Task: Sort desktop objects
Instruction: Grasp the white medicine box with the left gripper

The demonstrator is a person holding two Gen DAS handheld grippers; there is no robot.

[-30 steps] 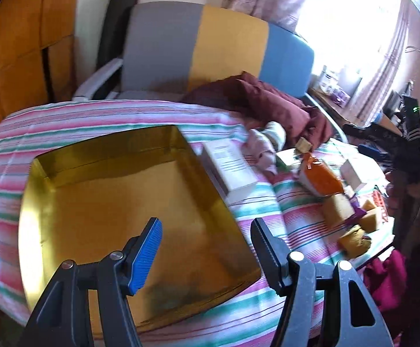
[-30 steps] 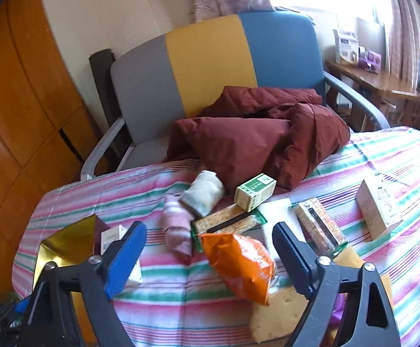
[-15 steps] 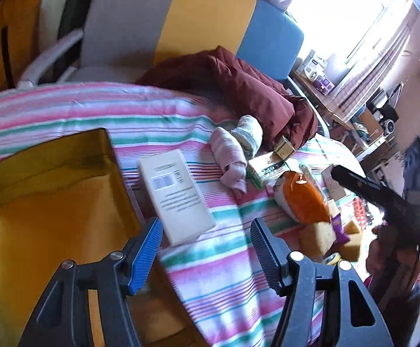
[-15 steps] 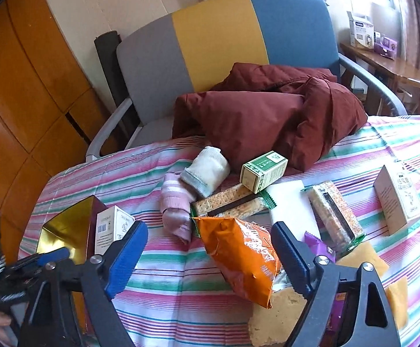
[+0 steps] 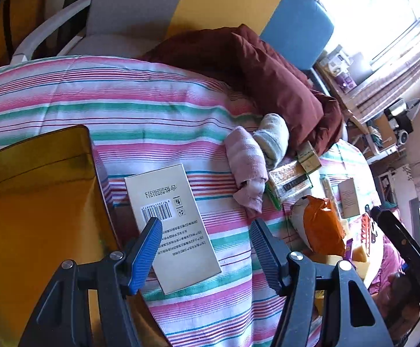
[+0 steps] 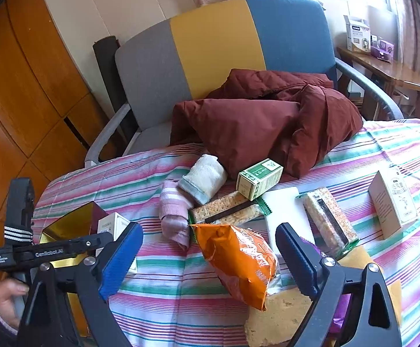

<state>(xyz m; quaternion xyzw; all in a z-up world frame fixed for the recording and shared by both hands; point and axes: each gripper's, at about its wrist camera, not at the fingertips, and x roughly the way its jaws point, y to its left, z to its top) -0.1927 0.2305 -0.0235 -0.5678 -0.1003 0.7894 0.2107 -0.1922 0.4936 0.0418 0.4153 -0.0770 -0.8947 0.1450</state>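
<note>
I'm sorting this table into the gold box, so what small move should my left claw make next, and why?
Probably ease the left claw down over the white carton and close on it. Its jaws stand open and empty right above the carton, which lies flat on the striped cloth beside the gold box, so it looks like the nearest pick.

Tricolour armchair (image 6: 218,57) holds maroon jacket (image 6: 264,127); wooden panelling (image 6: 16,86) behind.

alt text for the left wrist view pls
Open left tongs hover over a pale barcoded box lying flat on a striped tablecloth, beside a gold tray. Rolled socks and an orange snack bag lie beyond.
</note>
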